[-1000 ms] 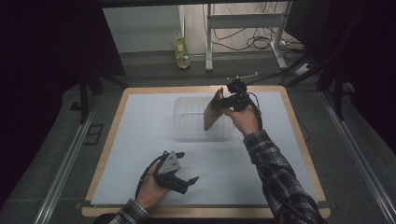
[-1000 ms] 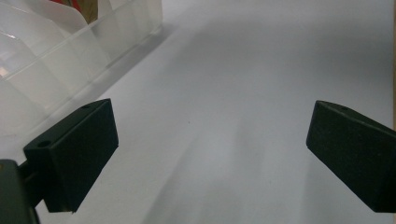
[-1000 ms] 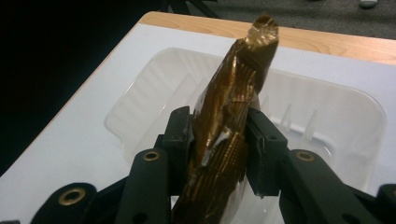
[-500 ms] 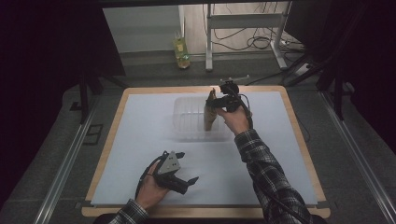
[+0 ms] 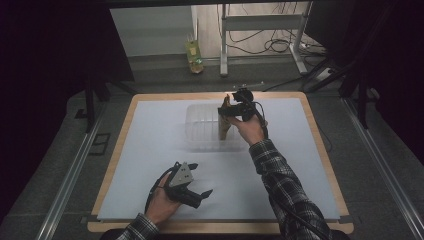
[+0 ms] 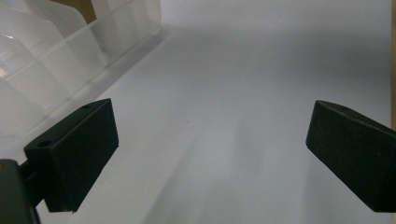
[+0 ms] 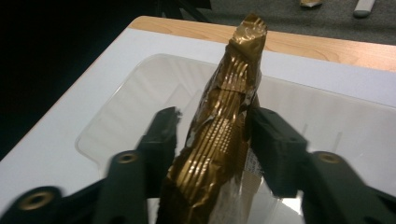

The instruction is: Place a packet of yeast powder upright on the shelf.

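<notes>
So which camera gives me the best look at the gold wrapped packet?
The right gripper view: the gold packet stands close up between that gripper's jaws, its crinkled foil clear, above the clear plastic tray. The high view shows the packet small and dim at the tray's right end. The left gripper view catches just a brown sliver behind the tray's dividers.

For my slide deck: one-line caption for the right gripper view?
Right gripper, jaws just opening, releases a gold foil packet standing in a clear plastic container.
</notes>
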Motion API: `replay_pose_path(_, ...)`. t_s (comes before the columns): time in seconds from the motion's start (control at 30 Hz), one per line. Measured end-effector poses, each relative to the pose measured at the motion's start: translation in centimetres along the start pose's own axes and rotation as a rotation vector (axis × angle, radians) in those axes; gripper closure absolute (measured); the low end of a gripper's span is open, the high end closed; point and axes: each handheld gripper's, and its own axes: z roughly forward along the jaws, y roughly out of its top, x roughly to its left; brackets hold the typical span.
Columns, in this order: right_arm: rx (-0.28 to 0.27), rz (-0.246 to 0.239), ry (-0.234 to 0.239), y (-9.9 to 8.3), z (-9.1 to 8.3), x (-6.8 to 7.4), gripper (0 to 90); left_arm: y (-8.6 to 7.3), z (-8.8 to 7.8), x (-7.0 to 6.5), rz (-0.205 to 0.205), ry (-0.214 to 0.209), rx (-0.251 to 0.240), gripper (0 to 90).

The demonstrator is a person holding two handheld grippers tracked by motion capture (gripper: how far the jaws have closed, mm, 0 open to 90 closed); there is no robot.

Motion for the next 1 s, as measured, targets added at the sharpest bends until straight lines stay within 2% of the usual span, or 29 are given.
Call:
replay_pose_path(0.07, 0.008, -0.008, 0.013, -0.1, 0.0, 0.0, 39.9, 0.0, 0.0, 0.0, 0.002, -0.001, 0.002, 2.2)
replay_pose_path(0.2, 0.02, -0.031, 0.033, -0.3, -0.1, 0.0, 33.1, 0.0, 0.1, 0.0, 0.004, 0.0, 0.003, 2.2)
replay_pose_path(0.37, 0.028, -0.076, 0.03, -0.4, -0.4, 0.3, 29.1, 0.0, 0.1, 0.0, 0.004, 0.001, 0.006, 2.2)
replay_pose_path(0.57, 0.035, -0.098, 0.042, -0.6, -0.7, 0.5, 26.0, 0.0, 0.1, 0.1, 0.006, 0.001, 0.009, 2.4)
replay_pose_path(0.73, 0.047, -0.154, 0.026, -0.9, -1.0, 0.8, 22.3, -0.1, 0.2, 0.0, 0.03, 0.008, 0.013, 2.9)
replay_pose_path(1.0, 0.043, -0.185, 0.029, -1.1, -1.7, 1.1, 18.2, 0.0, 0.2, -0.1, 0.018, 0.009, 0.012, 3.4)
